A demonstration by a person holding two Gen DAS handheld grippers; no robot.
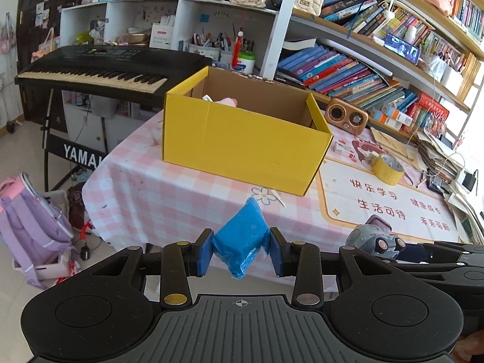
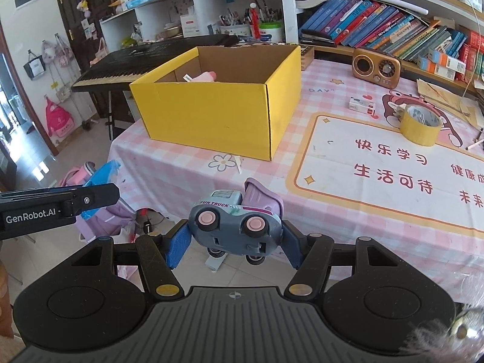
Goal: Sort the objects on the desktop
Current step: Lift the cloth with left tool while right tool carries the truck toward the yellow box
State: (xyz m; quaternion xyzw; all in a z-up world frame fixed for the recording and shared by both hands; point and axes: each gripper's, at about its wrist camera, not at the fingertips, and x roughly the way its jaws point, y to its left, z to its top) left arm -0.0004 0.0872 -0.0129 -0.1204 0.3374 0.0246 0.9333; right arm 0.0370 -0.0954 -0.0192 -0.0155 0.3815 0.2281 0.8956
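My left gripper [image 1: 240, 249] is shut on a blue plastic packet [image 1: 242, 237], held in the air at the table's near edge, in front of the open yellow cardboard box [image 1: 242, 145]. My right gripper [image 2: 234, 242] is shut on a grey-blue toy truck [image 2: 236, 227] with pink wheels, tipped on its side, also off the table's front edge. The truck shows in the left wrist view [image 1: 373, 237] to the right. The box [image 2: 211, 115] holds a pink soft item [image 2: 205, 76]. The left gripper with its packet [image 2: 99, 178] shows at the left of the right wrist view.
On the pink checked tablecloth [image 1: 157, 193] lie a yellow tape roll [image 2: 420, 125], a small white carton [image 2: 361, 105] and a brown retro radio [image 2: 376, 68]. A black keyboard [image 1: 96, 69] stands behind left, bookshelves behind right. A purple backpack [image 1: 33, 227] sits on the floor.
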